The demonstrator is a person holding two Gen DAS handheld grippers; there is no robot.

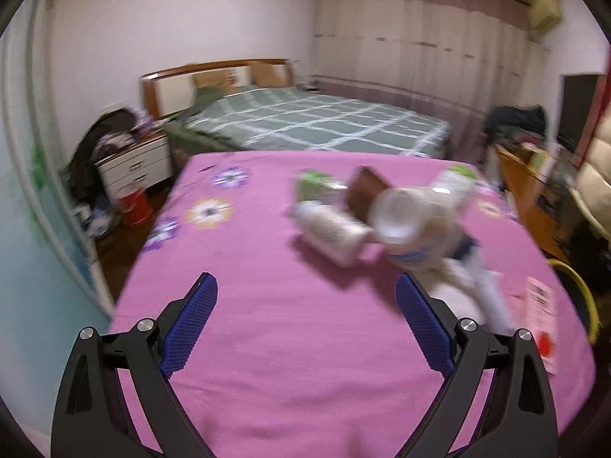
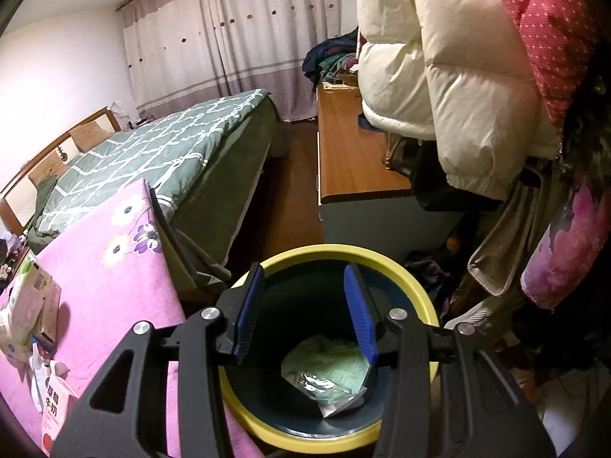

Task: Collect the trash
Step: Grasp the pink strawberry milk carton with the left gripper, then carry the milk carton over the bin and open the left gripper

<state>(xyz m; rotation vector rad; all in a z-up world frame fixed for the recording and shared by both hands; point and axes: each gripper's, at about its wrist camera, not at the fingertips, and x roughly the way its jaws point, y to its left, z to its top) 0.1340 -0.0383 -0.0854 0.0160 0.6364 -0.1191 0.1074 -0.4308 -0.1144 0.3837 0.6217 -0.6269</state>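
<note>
My left gripper is open wide above the pink flowered cloth, with nothing between its blue pads. The view is blurred. Ahead and to its right lies a pile of trash: a white bottle on its side, a clear plastic bottle, a brown box, a green carton and white paper. My right gripper hangs open over the yellow-rimmed bin. Nothing is between its pads. A crumpled green and silver wrapper lies at the bin's bottom.
The bin stands at the cloth's right corner. A pink milk carton and other cartons lie on the cloth. Behind are a green checked bed, a wooden dresser and hanging coats.
</note>
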